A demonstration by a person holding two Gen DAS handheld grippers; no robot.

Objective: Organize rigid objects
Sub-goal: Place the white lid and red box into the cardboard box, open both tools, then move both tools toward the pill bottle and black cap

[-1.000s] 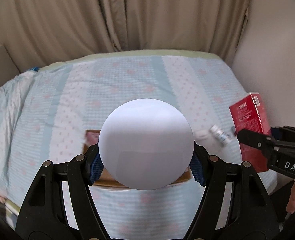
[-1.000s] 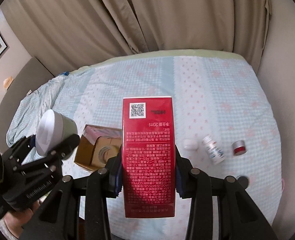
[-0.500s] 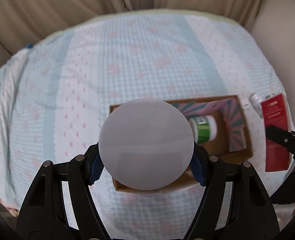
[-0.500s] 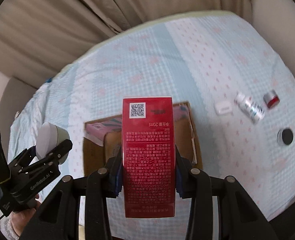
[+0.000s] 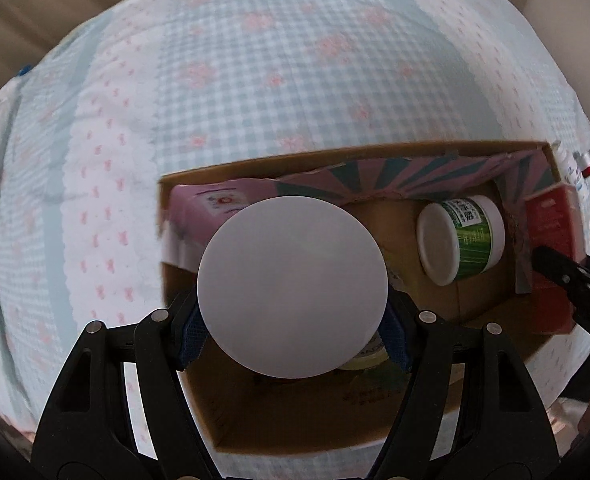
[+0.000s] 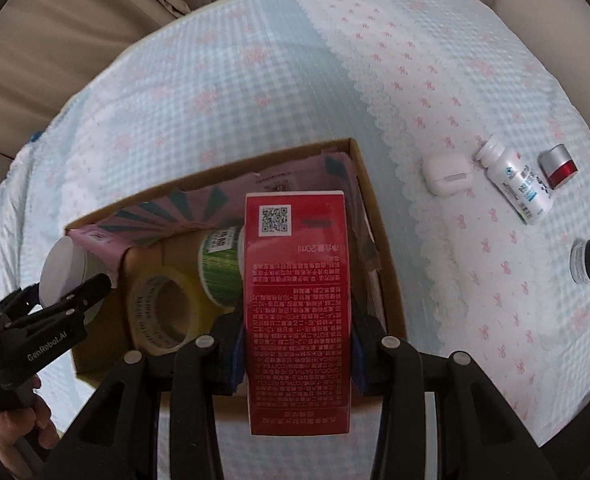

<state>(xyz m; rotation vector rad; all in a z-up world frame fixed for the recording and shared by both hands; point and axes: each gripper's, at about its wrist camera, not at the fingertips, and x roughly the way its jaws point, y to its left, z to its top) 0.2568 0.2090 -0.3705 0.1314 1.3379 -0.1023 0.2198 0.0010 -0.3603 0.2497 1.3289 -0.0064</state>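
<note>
left gripper [image 5: 293, 336] jaws clamp a smooth, likely slippery white jar [image 5: 293, 298] across its round sides; right gripper [image 6: 298, 354] jaws clamp a light, crushable red carton [image 6: 298, 304] by its edges.

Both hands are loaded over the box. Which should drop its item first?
Probably left: its white jar hangs over bare box floor, while the right's red carton sits above the green jar.

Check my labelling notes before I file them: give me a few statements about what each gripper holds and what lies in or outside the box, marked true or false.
1. The right gripper holds a red carton. True.
2. The left gripper is empty. False: it clamps a white round jar.
3. The tape roll lies on the bedspread. False: it is inside the cardboard box.
4. The white pill bottle lies outside the box. True.
</note>
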